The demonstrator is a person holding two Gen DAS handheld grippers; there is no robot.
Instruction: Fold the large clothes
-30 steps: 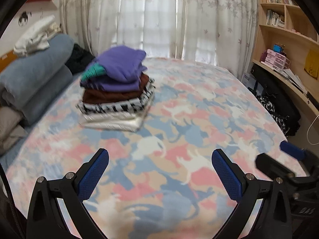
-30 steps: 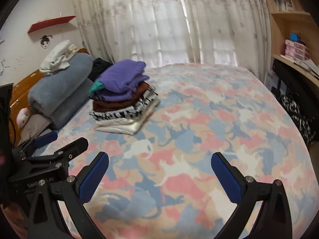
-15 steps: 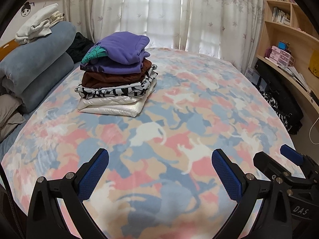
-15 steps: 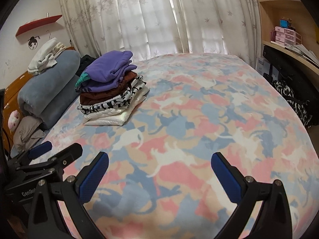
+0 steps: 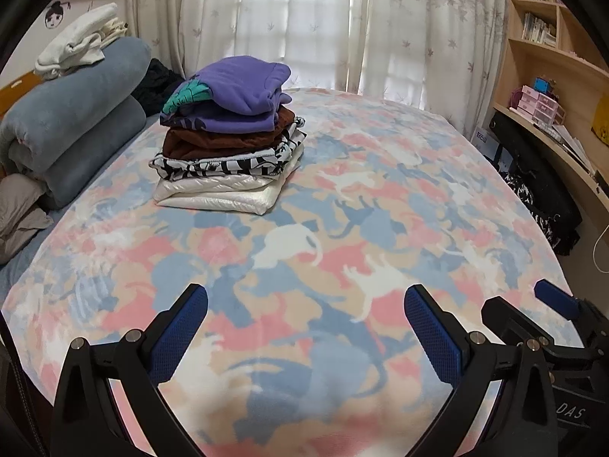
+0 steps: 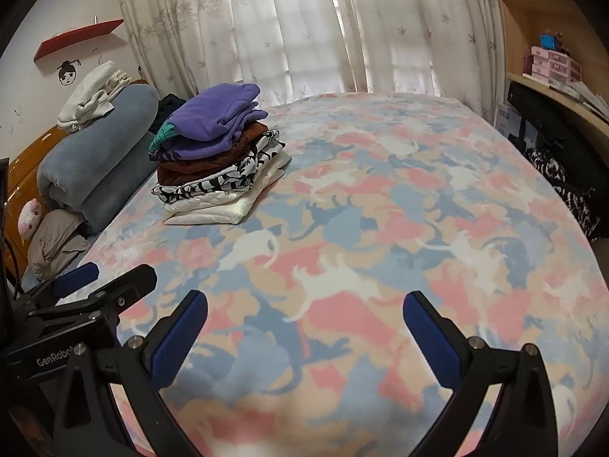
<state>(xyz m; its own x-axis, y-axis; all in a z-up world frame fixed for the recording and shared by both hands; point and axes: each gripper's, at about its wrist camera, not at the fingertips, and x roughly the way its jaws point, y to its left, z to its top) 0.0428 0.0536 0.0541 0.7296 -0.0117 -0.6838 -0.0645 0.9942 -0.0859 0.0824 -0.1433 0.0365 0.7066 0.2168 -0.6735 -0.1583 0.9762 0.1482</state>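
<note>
A stack of folded clothes [image 5: 228,141] sits on the bed's far left, with a purple garment [image 5: 236,87] on top, then brown, zebra-striped and white pieces. It also shows in the right wrist view [image 6: 217,160]. My left gripper [image 5: 304,327] is open and empty, above the near part of the patterned blanket [image 5: 342,228]. My right gripper [image 6: 304,327] is open and empty beside it. Each gripper shows at the edge of the other's view: the right one [image 5: 548,327], the left one [image 6: 87,304].
Rolled blue-grey bedding [image 5: 72,114] with white clothes [image 5: 80,42] on top lies along the left headboard side. A grey pillow [image 6: 53,243] lies near it. Wooden shelves and a desk [image 5: 552,122] stand to the right, with dark bags [image 5: 540,190] below. Curtains [image 5: 323,26] hang behind the bed.
Both grippers have pulled back from the stack and tilted slightly; the stack now appears farther away and higher in view. Both stay open and empty.
</note>
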